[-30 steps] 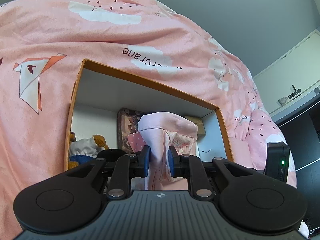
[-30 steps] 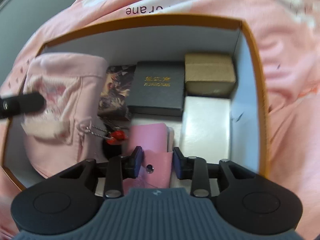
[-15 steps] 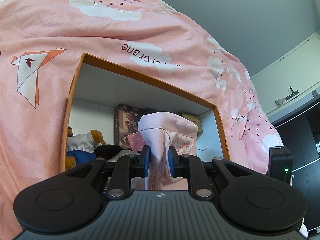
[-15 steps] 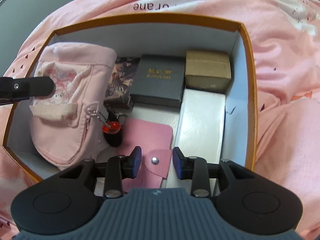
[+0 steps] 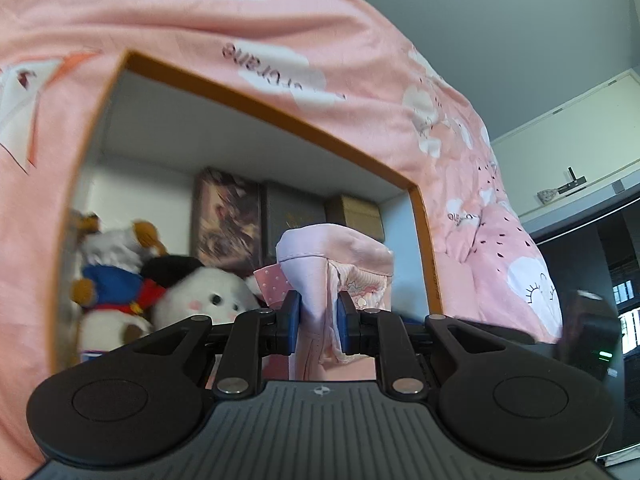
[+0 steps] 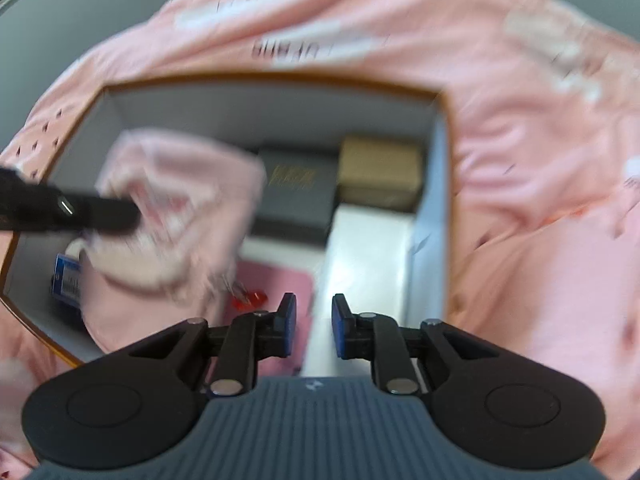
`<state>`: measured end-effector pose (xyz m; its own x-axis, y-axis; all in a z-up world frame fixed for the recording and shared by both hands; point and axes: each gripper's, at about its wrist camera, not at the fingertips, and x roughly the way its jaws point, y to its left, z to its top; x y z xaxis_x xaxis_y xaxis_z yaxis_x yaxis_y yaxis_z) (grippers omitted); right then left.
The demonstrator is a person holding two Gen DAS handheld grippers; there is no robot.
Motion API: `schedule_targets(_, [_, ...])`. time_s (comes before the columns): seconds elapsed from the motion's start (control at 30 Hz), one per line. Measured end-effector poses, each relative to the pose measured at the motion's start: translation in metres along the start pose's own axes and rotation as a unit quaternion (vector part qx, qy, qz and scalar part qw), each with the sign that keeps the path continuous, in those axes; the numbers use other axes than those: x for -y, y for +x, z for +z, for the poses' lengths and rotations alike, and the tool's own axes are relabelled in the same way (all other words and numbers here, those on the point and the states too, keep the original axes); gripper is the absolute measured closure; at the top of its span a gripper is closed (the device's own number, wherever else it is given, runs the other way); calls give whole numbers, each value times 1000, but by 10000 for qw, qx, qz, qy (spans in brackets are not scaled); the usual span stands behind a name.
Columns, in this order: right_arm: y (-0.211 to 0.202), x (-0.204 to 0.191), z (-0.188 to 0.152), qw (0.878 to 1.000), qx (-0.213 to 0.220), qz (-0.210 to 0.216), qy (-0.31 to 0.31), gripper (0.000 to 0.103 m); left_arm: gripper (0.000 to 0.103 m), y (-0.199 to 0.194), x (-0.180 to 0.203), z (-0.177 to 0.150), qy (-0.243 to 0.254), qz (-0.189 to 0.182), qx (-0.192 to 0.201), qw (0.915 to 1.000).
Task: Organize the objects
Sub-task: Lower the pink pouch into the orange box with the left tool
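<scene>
An orange-rimmed box [image 5: 256,100] with white walls lies on a pink bedsheet; it also shows in the right wrist view [image 6: 280,80]. My left gripper [image 5: 318,318] is shut on a pink pouch [image 5: 340,252] and holds it above the box's inside. The pouch [image 6: 176,208] shows blurred in the right wrist view, with the left gripper's finger across it. My right gripper [image 6: 314,330] is open and empty above a pink wallet [image 6: 276,288] and a white box [image 6: 368,260]. A red keychain [image 6: 250,298] hangs from the pouch.
Inside the box are plush toys [image 5: 160,292], a picture box [image 5: 226,224], a dark box [image 6: 298,188], a brown box [image 6: 380,172] and a blue tag [image 6: 66,280]. The pink sheet [image 6: 540,160] surrounds the box. A dark cabinet [image 5: 592,248] stands at the right.
My left gripper has carried the pouch to the right over the box, uncovering the plush toys. My right gripper has drawn back and up from the pink wallet.
</scene>
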<state>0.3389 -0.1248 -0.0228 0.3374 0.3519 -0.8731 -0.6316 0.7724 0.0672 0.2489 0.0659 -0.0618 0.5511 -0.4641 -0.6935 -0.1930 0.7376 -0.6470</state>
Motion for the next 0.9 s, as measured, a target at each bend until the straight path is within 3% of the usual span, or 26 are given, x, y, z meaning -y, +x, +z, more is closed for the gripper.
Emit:
schedule_targets(0.17, [-26,-1,-2,9974,530,-423,-238,78,82,22,4,-4,-87,253,-74,9996])
schedule_targets(0.47, [-18,7,-11,9985,454,-295,-122,78,81,47,2,-12,-180,616,-342,9974])
schedule_targets(0.77, [-15,9,-17,9988,406,-263,-17,78,75,60,14,-12,213,1088,-440,9929])
schedule_targets(0.9, [-16,7,-19,9989,399,-244,-26,78,70,59,18,-13,335,1137,-484,9918])
